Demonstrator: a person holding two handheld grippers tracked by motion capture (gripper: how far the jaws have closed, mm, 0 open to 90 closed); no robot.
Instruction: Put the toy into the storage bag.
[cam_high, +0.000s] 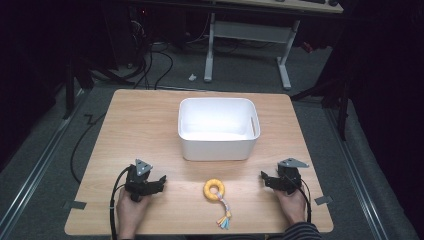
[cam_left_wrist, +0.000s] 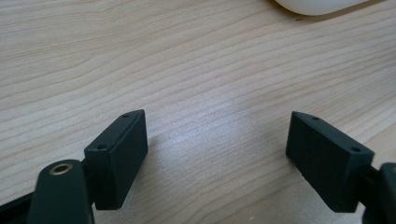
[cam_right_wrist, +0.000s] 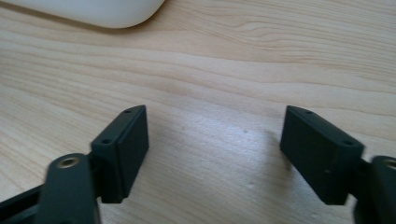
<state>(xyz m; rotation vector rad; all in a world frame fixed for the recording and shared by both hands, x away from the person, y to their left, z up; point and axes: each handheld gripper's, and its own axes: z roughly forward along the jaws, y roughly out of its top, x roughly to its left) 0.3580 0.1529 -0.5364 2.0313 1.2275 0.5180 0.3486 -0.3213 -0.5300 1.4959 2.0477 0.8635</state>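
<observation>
The yellow ring-shaped rope toy with its tasselled tail (cam_high: 215, 191) is left on the wooden counter (cam_high: 145, 125) between the left tongs (cam_high: 159, 182) and right tongs (cam_high: 264, 178), both released and empty, seemingly ready for pickup toward the white plastic bin (cam_high: 218, 147) beyond them.

White bin (cam_high: 218, 147) on wooden table (cam_high: 135, 125)

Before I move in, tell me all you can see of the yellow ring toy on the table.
The yellow ring toy is a small doughnut-shaped ring, soft-looking, with a short pale rope running from its near side to a blue-and-yellow tassel. It lies flat on the wooden table, on the person's side of the white bin, midway between both grippers, touched by neither.
</observation>
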